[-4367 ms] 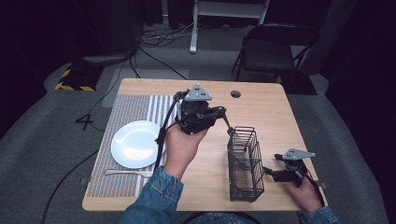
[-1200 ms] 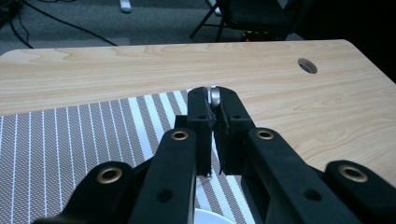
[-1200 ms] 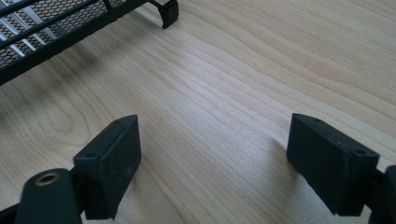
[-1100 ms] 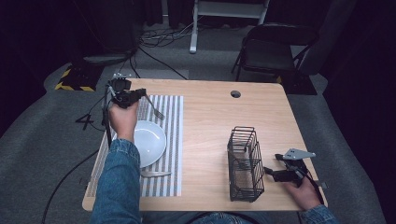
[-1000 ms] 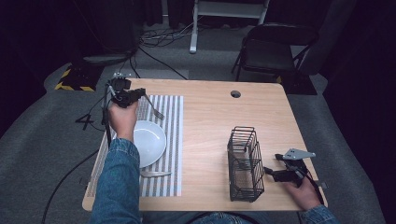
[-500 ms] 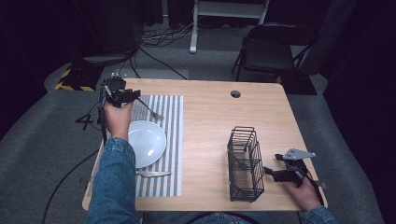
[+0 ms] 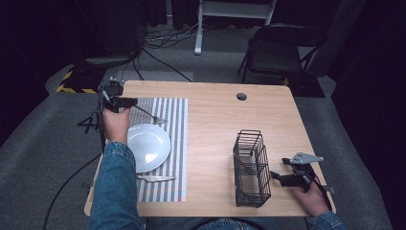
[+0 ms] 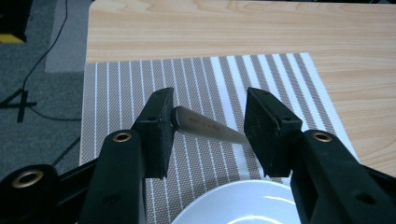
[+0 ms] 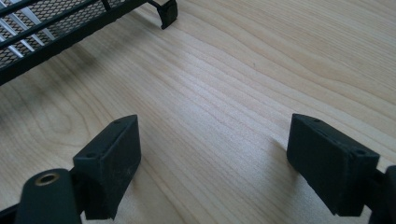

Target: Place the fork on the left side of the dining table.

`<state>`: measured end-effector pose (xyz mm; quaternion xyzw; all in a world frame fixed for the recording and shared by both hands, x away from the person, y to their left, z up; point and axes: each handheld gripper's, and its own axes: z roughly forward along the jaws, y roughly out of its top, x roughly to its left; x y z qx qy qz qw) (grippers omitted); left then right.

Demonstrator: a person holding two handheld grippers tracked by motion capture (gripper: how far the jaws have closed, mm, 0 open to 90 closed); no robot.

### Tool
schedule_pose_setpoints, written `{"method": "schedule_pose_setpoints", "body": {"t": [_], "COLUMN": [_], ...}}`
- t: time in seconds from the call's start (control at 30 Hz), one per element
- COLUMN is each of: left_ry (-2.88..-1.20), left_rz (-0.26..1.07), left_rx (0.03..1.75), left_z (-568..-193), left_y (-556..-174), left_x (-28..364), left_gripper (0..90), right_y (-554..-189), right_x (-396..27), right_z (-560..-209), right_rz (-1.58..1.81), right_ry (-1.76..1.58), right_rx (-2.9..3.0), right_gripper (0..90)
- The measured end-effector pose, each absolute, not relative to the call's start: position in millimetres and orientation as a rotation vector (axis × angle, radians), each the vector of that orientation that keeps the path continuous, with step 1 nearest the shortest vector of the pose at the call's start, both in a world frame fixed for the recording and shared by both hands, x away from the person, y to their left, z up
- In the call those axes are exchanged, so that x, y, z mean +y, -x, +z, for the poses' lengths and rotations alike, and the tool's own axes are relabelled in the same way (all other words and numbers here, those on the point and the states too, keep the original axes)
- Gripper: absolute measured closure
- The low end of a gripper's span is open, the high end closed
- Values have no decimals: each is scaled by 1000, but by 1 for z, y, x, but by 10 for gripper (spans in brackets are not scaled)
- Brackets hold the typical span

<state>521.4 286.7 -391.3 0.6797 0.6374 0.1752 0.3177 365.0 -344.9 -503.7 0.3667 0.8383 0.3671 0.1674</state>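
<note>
Left gripper (image 8: 208,128): We see our left hand (image 7: 116,125) holding it over the far left corner of the striped mat (image 7: 170,143). Its jaws have just been opening and now stand apart.
Fork (image 8: 205,126): It lies on the mat between the two left jaws, just past the plate. Its handle end sits right at one pad (image 8: 159,126), but the other pad is clear of it, so nothing is pinching it. In the high view (image 7: 152,116) the prongs point toward the middle of the table.
Plate (image 7: 148,147): White and round, on the mat, just near our left hand.
Knife (image 7: 154,178): On the mat, on the near side of the plate.
Right gripper (image 9: 212,154): Our right hand (image 7: 311,196) rests it on the bare wooden table (image 7: 215,124). Its jaws are spread wide, with only wood between them.
Basket (image 7: 251,167): A black wire one, standing just beside the right gripper, well apart from the fork.
</note>
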Motion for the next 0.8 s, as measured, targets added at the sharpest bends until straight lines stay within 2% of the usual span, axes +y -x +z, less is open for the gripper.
{"method": "schedule_pose_setpoints", "body": {"t": [0.8], "left_ry": [-1746], "left_rz": [351], "left_rx": [1687], "left_z": [-429], "left_y": [-536], "left_x": [307], "left_gripper": [538], "right_y": [-366], "right_x": [-344], "right_z": [-504], "right_rz": [1042], "right_ry": [-1053], "right_rx": [2381], "right_gripper": [178]}}
